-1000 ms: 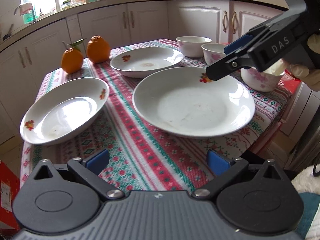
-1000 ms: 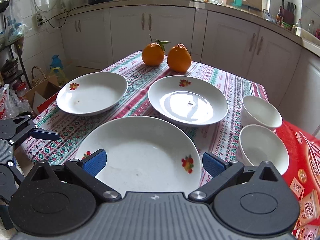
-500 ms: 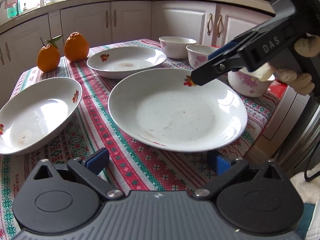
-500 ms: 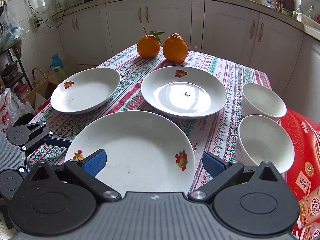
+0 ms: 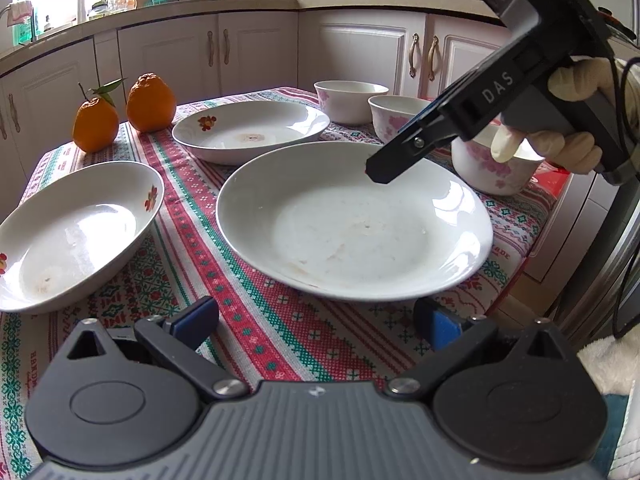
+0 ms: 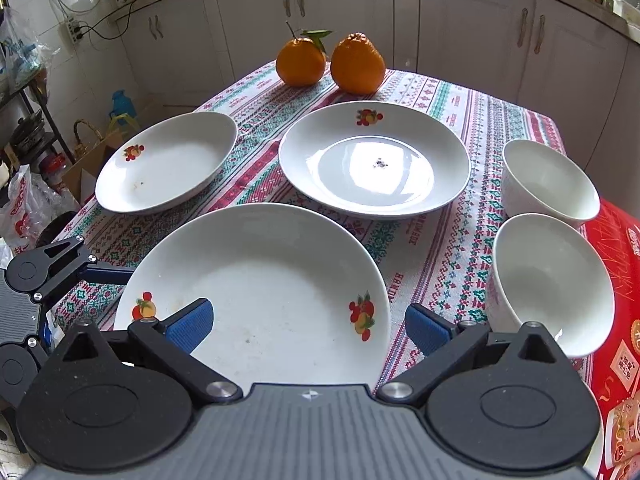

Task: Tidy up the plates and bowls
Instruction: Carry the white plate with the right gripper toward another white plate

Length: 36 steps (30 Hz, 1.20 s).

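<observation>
Plates and bowls sit spread over a patterned tablecloth (image 6: 440, 240) in a kitchen, none of them stacked. Farthest left lies a deep white plate (image 6: 168, 162) with a fruit motif, close to the table's edge. Behind it, at the far end of the cloth, two oranges (image 6: 330, 62) stand side by side, one with a leaf on its stem. In the middle, a second fruit-marked plate (image 6: 374, 160) rests flat, and nearer the person is the largest plate (image 6: 260, 288), two fruit prints on its rim.

The left gripper (image 5: 316, 320) hangs low at that big plate's near edge, its blue pads spread wide; one pad sits just under the rim, and I cannot tell whether it touches. The right gripper (image 6: 308, 326) hovers over the same plate from the opposite side, its tongs also spread wide and pinching nothing. A gloved hand (image 5: 568, 120) holds its handle.

On the right stand three white bowls with pink flowers outside: the far bowl (image 5: 350, 96), the middle bowl (image 5: 396, 110) just beside it, and the nearest bowl (image 5: 492, 164), partly behind the right gripper in the left wrist view. A red box (image 6: 616, 280) lies at the right edge under the near bowls.
</observation>
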Each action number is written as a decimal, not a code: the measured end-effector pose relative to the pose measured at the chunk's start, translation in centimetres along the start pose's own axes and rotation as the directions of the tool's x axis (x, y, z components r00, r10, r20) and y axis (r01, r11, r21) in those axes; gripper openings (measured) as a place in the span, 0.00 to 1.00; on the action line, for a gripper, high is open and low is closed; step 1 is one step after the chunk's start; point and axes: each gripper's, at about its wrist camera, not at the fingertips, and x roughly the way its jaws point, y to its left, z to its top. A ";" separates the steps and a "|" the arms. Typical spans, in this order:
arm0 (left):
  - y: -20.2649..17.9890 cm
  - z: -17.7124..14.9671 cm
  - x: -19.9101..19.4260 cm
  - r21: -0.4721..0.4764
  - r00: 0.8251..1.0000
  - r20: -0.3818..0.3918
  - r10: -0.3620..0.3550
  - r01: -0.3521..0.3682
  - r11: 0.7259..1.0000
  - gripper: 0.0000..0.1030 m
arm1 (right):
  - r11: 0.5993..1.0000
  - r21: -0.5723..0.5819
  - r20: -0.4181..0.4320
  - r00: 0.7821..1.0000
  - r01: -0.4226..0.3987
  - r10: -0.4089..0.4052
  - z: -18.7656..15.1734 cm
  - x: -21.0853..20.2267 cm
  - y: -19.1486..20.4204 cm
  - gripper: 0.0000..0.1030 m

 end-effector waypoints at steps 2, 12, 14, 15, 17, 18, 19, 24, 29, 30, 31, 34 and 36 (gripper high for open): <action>0.0 0.0 -0.1 0.009 1.000 -0.001 -0.013 0.013 1.000 0.99 | 1.000 -0.004 -0.013 1.000 -0.013 0.013 0.3 0.3 -0.2 1.00; -0.4 0.6 -0.3 0.044 0.996 0.030 -0.085 0.084 0.996 0.99 | 0.997 0.004 -0.077 0.994 -0.079 0.080 1.4 2.4 -1.4 1.00; -0.4 0.6 -0.1 0.040 0.995 0.030 -0.091 0.089 0.995 0.99 | 0.996 0.007 -0.086 0.992 -0.092 0.093 1.4 2.7 -1.4 0.96; -0.4 0.6 -0.1 0.037 0.995 0.032 -0.096 0.095 0.995 0.99 | 0.995 0.009 -0.093 0.991 -0.097 0.098 1.5 2.9 -1.5 0.93; -0.4 0.7 0.0 0.038 0.995 0.033 -0.099 0.098 0.995 0.99 | 0.994 0.008 -0.103 0.989 -0.107 0.108 1.6 3.2 -1.5 0.90; -0.4 0.7 0.0 0.038 0.994 0.034 -0.100 0.098 0.994 0.99 | 0.994 0.006 -0.106 0.989 -0.107 0.108 1.6 3.3 -1.5 0.88; -0.4 0.7 0.1 0.039 0.994 0.036 -0.099 0.098 0.994 0.99 | 0.994 0.004 -0.109 0.988 -0.107 0.107 1.6 3.4 -1.5 0.86; -0.5 0.6 0.0 0.041 0.995 0.038 -0.098 0.096 0.995 0.99 | 0.991 0.014 -0.123 0.983 -0.133 0.134 1.8 3.6 -2.1 0.82; -0.5 0.7 0.1 0.044 0.994 0.037 -0.103 0.102 0.994 0.99 | 0.988 0.008 -0.134 0.979 -0.156 0.156 2.0 3.9 -2.4 0.80; -0.4 0.7 0.1 0.046 0.994 0.037 -0.104 0.103 0.994 0.99 | 0.987 0.010 -0.136 0.978 -0.160 0.160 2.1 3.9 -2.5 0.80; -0.5 0.7 0.1 0.046 0.994 0.036 -0.106 0.104 0.993 0.99 | 0.986 0.010 -0.137 0.977 -0.164 0.164 2.1 3.9 -2.6 0.79; -0.6 0.7 0.2 0.048 0.993 0.037 -0.109 0.107 0.993 0.98 | 0.984 -0.003 -0.140 0.975 -0.177 0.175 2.1 3.9 -2.6 0.79; -0.6 0.7 0.3 0.049 0.993 0.036 -0.109 0.107 0.993 0.98 | 0.984 -0.006 -0.140 0.974 -0.180 0.178 2.1 3.9 -2.6 0.79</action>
